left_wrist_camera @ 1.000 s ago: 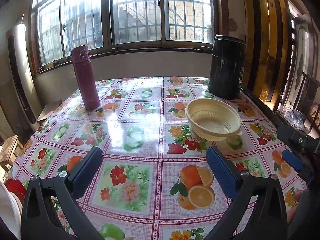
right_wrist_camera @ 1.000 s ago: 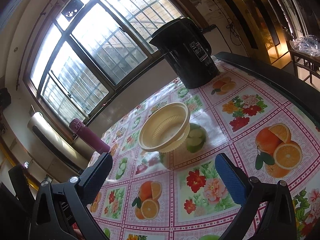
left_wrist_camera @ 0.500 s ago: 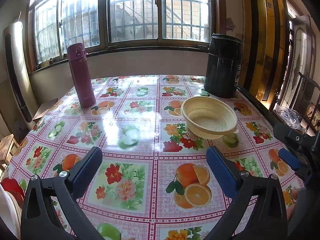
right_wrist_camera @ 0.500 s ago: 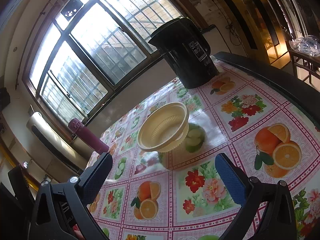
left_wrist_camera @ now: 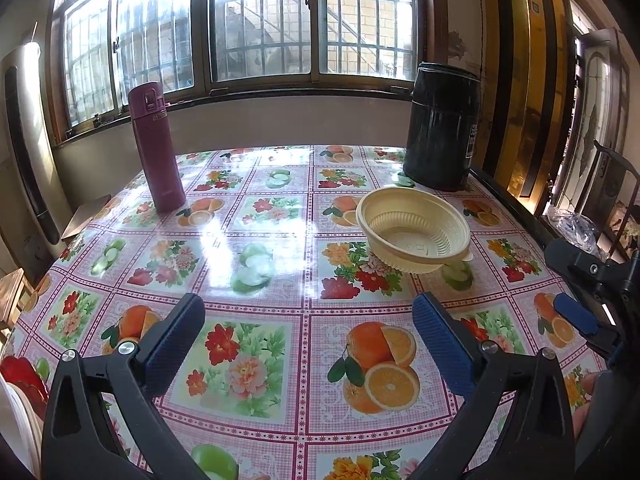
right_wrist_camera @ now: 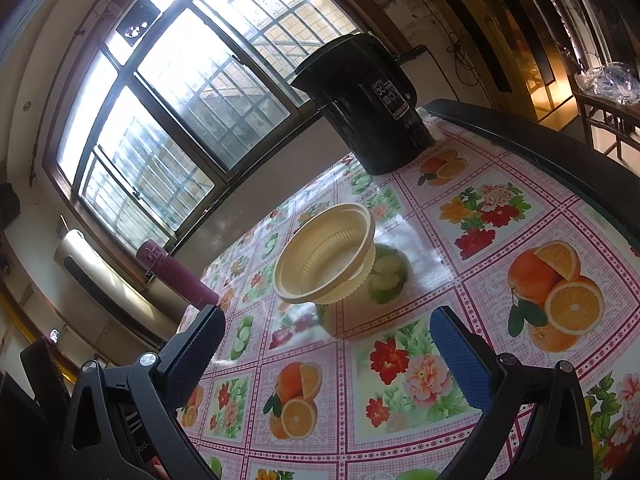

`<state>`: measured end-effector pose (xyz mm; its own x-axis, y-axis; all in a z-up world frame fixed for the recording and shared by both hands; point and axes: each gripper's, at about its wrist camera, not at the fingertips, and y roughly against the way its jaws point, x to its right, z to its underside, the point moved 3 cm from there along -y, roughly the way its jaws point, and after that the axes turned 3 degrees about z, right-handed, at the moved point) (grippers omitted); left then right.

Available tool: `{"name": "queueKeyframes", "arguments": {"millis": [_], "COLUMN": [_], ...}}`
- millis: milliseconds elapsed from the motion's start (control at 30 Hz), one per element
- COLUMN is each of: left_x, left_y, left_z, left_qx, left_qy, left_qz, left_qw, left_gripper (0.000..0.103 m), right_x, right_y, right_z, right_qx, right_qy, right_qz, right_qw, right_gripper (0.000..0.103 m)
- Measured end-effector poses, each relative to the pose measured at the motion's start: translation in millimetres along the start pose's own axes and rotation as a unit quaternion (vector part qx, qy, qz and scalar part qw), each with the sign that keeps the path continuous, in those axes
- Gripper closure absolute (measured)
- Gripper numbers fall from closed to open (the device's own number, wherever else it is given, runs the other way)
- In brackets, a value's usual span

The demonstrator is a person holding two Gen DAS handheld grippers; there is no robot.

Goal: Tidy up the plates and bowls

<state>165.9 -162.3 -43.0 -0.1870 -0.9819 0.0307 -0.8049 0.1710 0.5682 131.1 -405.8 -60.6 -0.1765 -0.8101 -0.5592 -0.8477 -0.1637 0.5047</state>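
We have swung our left gripper (left_wrist_camera: pixel 308 336) rightward toward the cream bowl (left_wrist_camera: pixel 414 236) on the tablecloth (left_wrist_camera: pixel 256 240), both it and our right gripper (right_wrist_camera: pixel 328 344) spread wide and empty, so grasping comes next.

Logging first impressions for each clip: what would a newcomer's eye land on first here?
Probably the loud fruit-and-flower tablecloth covering the whole table, then the pale yellow bowl sitting alone right of centre. Behind it a black kettle stands at the far right by the window, and a maroon flask stands upright at the far left.
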Motion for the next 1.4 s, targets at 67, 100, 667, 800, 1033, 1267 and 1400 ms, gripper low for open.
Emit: {"name": "queueKeyframes", "arguments": {"millis": [67,100,667,800,1033,1267,1400], "left_x": [0.3,0.5,4.3,4.7,4.8,4.7,5.2], "left_y": [0.0,0.1,-1.1,-2.2,-4.3,-5.6,-5.8], "left_z": [0.6,0.7,2.1,2.4,3.3,3.9,4.7], "left_qx": [-0.001,-0.002,-0.008,-0.011,-0.015,-0.018,-0.019], "left_qy": [0.0,-0.001,-0.006,-0.006,-0.006,-0.006,-0.008], "left_qz": [0.001,0.001,0.006,0.007,0.007,0.007,0.007], "left_qw": [1.0,1.0,0.9999,0.9999,0.9998,0.9998,0.9998], "left_gripper": [0.0,0.0,0.0,0.0,0.0,0.0,0.0], "right_x": [0.0,0.0,-0.7,-0.7,-1.0,-1.5,-1.7], "right_y": [0.0,0.1,-0.6,-0.7,-1.5,-1.9,-2.1], "right_z": [0.2,0.1,1.4,1.6,2.8,4.5,5.0], "right_qx": [-0.001,-0.001,-0.001,-0.002,-0.004,-0.004,-0.005], "right_qy": [0.0,0.0,-0.003,-0.003,-0.005,-0.004,-0.004], "right_qz": [0.0,0.0,-0.003,-0.003,-0.003,-0.003,-0.002], "right_qw": [1.0,1.0,1.0,1.0,1.0,1.0,1.0], "right_gripper": [0.0,0.0,0.0,0.0,0.0,0.0,0.0]}}
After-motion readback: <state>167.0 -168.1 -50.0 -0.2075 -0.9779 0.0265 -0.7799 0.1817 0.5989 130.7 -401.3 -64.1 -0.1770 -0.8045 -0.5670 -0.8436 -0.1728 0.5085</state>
